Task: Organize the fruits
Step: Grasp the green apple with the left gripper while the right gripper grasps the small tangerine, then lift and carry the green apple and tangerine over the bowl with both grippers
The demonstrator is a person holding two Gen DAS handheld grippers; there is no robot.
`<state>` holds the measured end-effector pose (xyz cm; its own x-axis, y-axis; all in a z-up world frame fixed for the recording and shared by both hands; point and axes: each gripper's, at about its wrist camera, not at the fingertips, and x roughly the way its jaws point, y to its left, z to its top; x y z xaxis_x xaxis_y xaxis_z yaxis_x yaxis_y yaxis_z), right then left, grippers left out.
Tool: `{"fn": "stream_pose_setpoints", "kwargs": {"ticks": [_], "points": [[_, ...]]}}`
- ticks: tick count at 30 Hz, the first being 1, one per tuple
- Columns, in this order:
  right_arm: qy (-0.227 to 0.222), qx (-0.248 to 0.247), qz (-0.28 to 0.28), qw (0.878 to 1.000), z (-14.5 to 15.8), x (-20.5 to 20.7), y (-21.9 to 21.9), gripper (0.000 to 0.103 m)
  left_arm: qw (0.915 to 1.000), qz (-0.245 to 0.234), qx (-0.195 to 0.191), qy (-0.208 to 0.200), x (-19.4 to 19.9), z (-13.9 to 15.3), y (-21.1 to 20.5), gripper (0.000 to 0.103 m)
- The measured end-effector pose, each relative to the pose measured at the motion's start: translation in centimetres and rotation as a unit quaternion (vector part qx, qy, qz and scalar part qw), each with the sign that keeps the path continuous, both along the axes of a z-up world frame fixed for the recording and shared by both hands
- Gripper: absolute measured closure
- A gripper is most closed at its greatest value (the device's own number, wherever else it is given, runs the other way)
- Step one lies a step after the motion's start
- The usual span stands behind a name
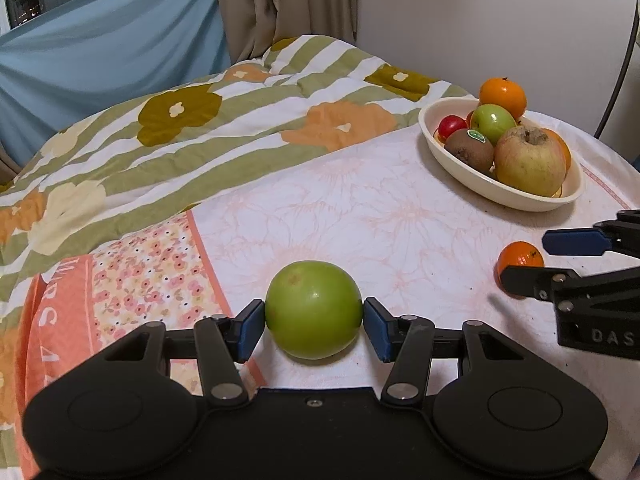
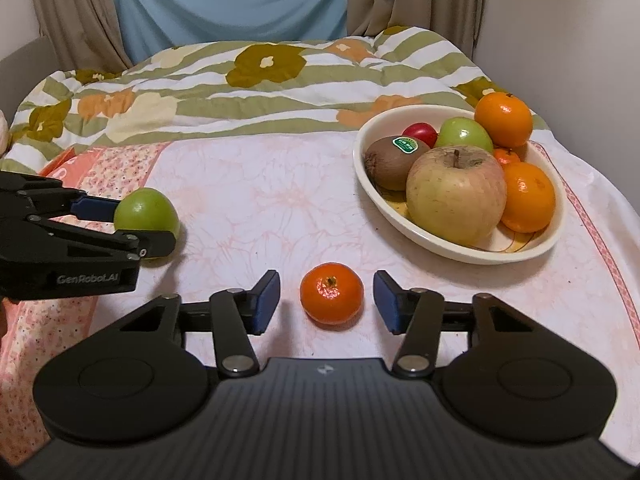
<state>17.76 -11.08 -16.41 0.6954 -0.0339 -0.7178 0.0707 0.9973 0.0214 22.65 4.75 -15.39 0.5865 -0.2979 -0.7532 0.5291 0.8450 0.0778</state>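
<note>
left gripper [image 1: 314, 322] angled down, pads touching both sides of green apple [image 1: 314, 310], lower centre | right gripper [image 2: 326, 302] angled down, jaws apart around mandarin [image 2: 332, 298] on table [image 2: 256, 208], not touching | bowl [image 2: 460, 250] upper right: apples, kiwi, oranges

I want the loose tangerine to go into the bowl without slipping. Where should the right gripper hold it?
Grip the tangerine across its widest middle, pads on its left and right sides, coming from the near side above. It sits stem-up between the right gripper's open fingers.
</note>
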Motion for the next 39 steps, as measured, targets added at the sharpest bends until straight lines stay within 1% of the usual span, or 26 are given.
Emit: {"fn": "stream_pose_setpoints", "kwargs": {"ticks": [6,8,9,10,15,18,23,29,33,39], "points": [[0.009,-0.003,0.003,1.000,-0.6,0.8,0.1,0.040,1.0000,0.007,-0.005,0.000,-0.5,0.1,0.6,0.045],[0.013,-0.006,0.005,1.000,-0.9,1.0,0.1,0.043,0.9999,0.009,-0.008,-0.002,-0.7,0.3,0.7,0.045],[0.016,-0.008,0.006,1.000,-1.0,1.1,0.1,0.048,0.9999,0.010,-0.009,-0.002,-0.8,0.3,0.7,0.045],[0.019,-0.013,0.006,1.000,-1.1,1.2,0.1,0.050,0.9999,0.011,-0.010,-0.003,-0.9,0.4,0.7,0.045],[0.017,-0.015,0.013,1.000,-1.2,1.1,-0.1,0.051,0.9997,0.017,-0.016,-0.006,-1.4,0.9,0.8,0.045],[0.012,-0.014,0.018,1.000,-0.6,0.9,-0.1,0.051,0.9995,0.022,-0.019,-0.010,-1.6,1.5,0.8,0.045],[-0.004,-0.006,0.028,1.000,1.2,0.5,-0.4,0.051,0.9988,0.038,-0.029,-0.009,-2.3,2.9,0.8,0.045],[-0.027,0.000,0.036,0.999,4.5,-0.6,-1.4,0.051,0.9977,0.048,-0.041,-0.023,-3.7,5.9,-0.2,0.045],[-0.042,-0.002,0.037,0.998,6.7,-1.2,-2.7,0.051,0.9968,0.055,-0.047,-0.033,-4.5,8.1,-1.4,0.045],[-0.062,-0.002,0.040,0.997,9.7,-1.9,-5.7,0.051,0.9958,0.055,-0.054,-0.051,-4.8,10.5,-4.1,0.045]]}}
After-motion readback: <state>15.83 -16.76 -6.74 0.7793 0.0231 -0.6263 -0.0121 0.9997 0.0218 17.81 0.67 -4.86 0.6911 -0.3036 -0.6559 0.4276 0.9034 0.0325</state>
